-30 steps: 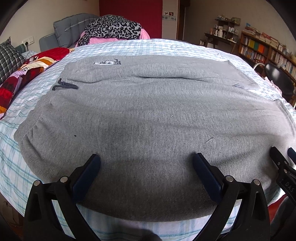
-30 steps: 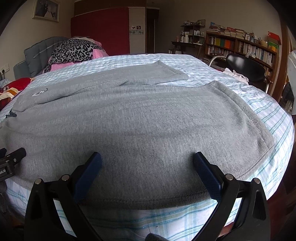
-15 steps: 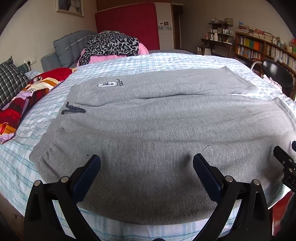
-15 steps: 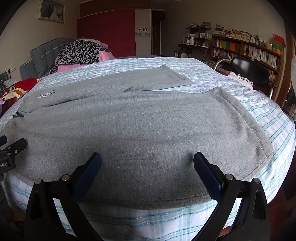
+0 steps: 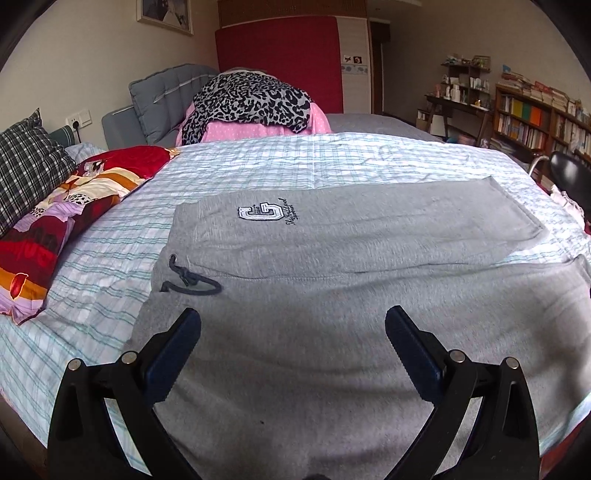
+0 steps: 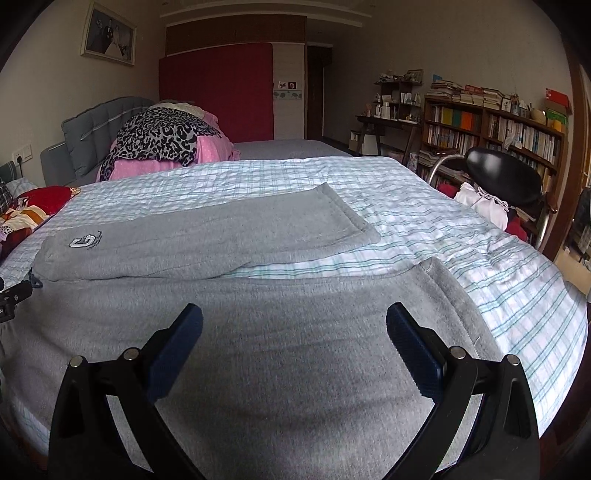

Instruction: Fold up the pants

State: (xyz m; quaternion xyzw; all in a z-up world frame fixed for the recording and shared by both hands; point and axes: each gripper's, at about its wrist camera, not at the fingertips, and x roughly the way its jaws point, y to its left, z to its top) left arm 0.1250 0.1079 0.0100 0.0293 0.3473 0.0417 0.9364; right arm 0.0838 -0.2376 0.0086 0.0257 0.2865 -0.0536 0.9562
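Grey pants point(image 5: 332, 295) spread flat across a bed covered by a white sheet with pale blue-green checks point(image 5: 295, 158). The two legs lie side by side, running toward the right of both views; the waistband faces left. The far leg carries a white embroidered logo point(image 5: 264, 213) near the hip, and a dark drawstring point(image 5: 188, 282) lies looped on the cloth at the waist. A strip of sheet shows between the two leg ends in the right wrist view.

Left gripper point(image 5: 293, 332): fingers wide apart, poised over the near leg close to the waist, holding nothing. Right gripper point(image 6: 294, 332): fingers likewise wide apart, over the near leg toward its hem point(image 6: 454, 295), holding nothing. Whether either touches the cloth cannot be told.

Surroundings, left side of bed: a red patterned quilt point(image 5: 55, 229) and a dark plaid pillow point(image 5: 26, 166). At the far end: a leopard-print cloth point(image 5: 251, 99) heaped on pink bedding point(image 5: 266, 129), beside a grey padded headboard point(image 5: 166, 96).

Room: beige walls, a framed picture point(image 6: 109, 35), a large red panel point(image 6: 218, 96) on the back wall, and a wall socket point(image 5: 77, 118). Right side: a bookshelf point(image 6: 491, 129) full of books, a small desk point(image 6: 388, 125) with clutter, and a black chair point(image 6: 506, 181) with white cloth point(image 6: 480, 203) draped on it, just beside the bed.
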